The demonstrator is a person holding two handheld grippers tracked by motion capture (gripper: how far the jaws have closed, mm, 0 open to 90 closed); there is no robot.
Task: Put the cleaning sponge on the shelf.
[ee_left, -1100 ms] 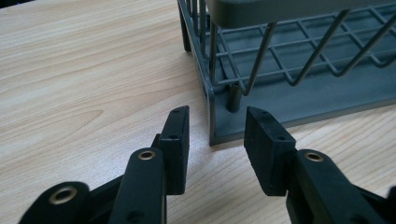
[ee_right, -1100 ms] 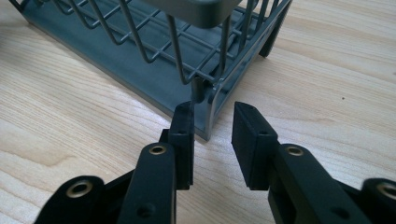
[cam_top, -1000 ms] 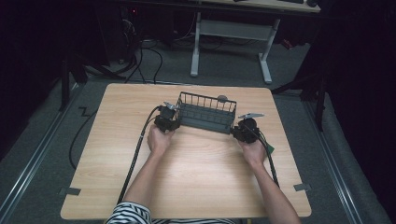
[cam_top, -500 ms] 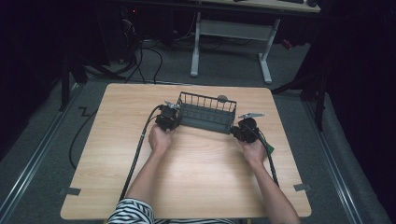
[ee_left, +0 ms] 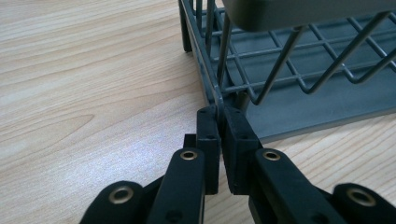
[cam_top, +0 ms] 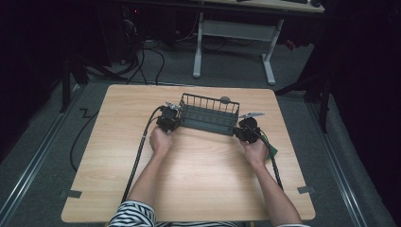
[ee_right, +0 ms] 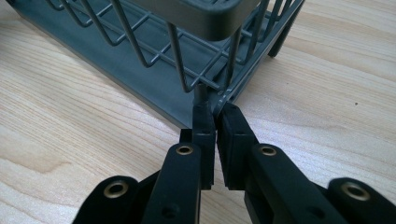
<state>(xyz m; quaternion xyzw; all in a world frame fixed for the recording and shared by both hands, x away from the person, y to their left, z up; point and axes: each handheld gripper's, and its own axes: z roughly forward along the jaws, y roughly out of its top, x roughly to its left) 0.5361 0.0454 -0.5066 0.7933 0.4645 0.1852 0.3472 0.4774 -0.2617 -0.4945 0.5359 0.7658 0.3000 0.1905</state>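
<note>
High view has the wire rack [cam_top: 208,115] sitting mid-worktop [cam_top: 198,175], toward the far side. Left claw [ee_left: 217,122] and right claw [ee_right: 215,115] are each clamped on a bottom corner wire, so looks like a two-handed carry; next comes an even lift.

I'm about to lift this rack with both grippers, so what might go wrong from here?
Each gripper, left and right, pinches just one thin wire at a bottom corner of the wire rack, so it may slip out or swing. Uneven lifting could tilt it.
</note>
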